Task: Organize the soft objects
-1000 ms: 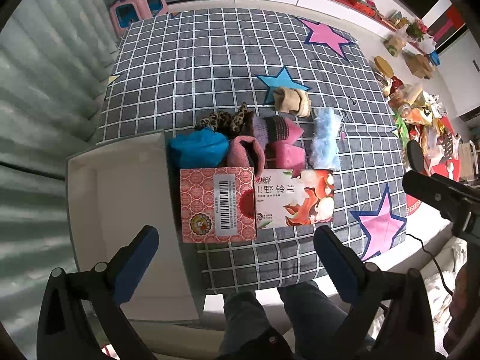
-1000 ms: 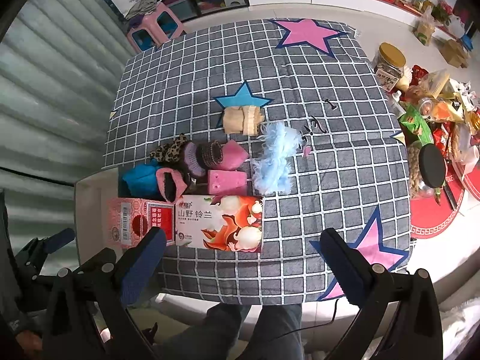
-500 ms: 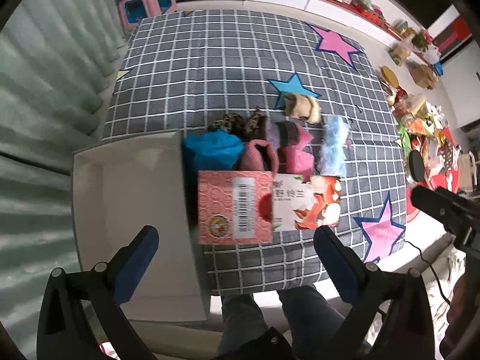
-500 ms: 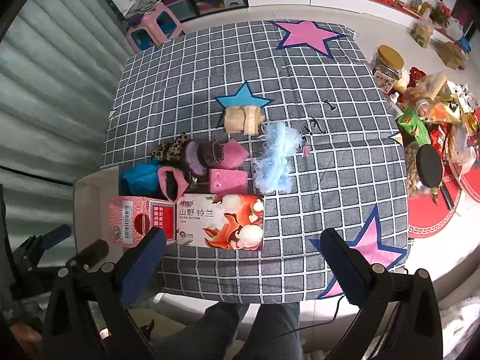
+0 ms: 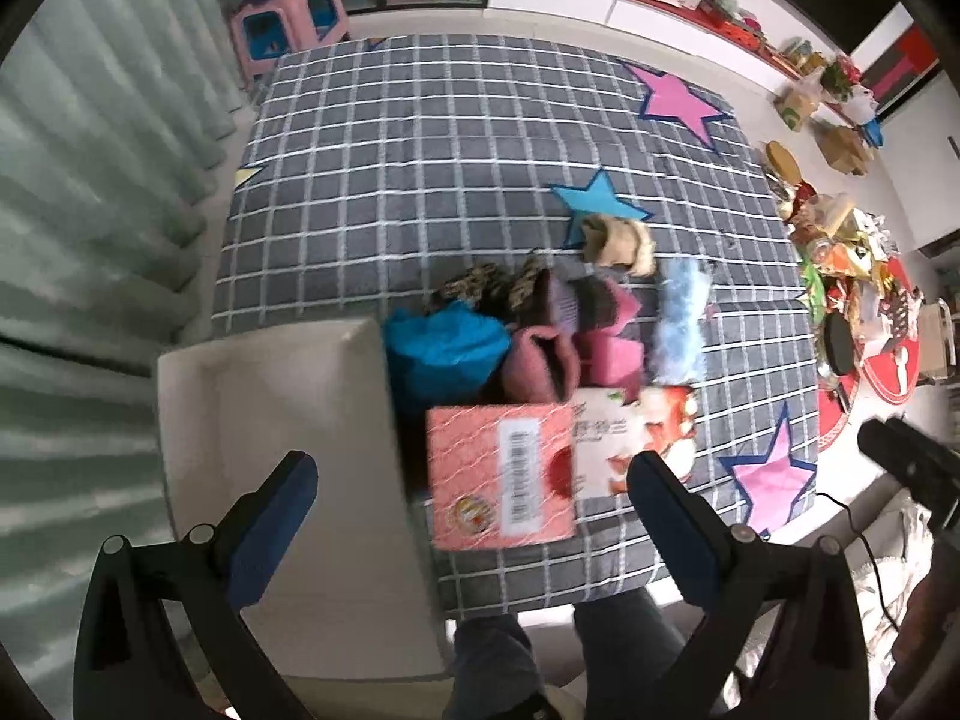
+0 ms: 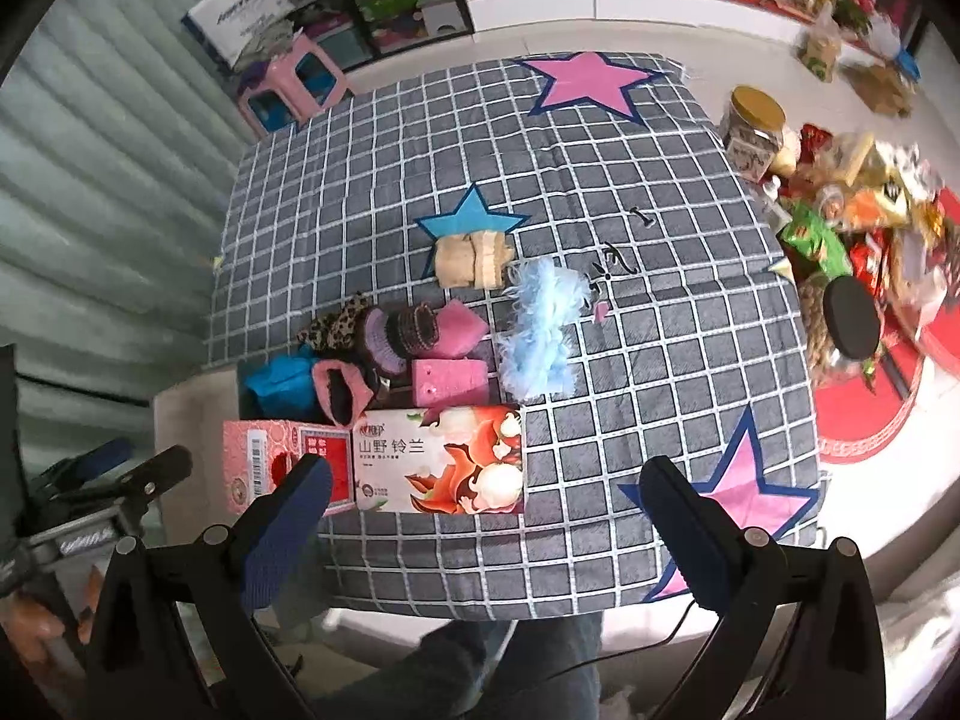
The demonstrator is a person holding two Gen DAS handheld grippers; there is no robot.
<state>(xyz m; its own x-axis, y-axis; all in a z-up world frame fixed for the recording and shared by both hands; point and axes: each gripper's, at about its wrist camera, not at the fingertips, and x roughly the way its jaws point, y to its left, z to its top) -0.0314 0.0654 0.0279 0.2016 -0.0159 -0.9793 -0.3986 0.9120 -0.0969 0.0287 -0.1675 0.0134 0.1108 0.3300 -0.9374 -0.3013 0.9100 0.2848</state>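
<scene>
A heap of soft things lies near the front of the grey checked cloth with stars (image 6: 600,192): a crumpled bright-blue cloth (image 6: 279,381), a leopard-print scrunchie (image 6: 336,324), a fluffy pale-blue strip (image 6: 540,324), a beige knitted roll (image 6: 471,258) and pink pieces between them. Touching the heap's near side stand a pink patterned carton with a barcode (image 5: 501,474) and a white floral carton (image 6: 441,459), with a white open box (image 5: 288,396) just left of the cloth. The left gripper (image 5: 474,495) and right gripper (image 6: 486,507) both hover spread wide, holding nothing.

Home living room, checked star blanket (image 6: 540,192), pink stool (image 6: 294,84), snack clutter (image 6: 852,228), low cabinets (image 5: 600,6)
</scene>
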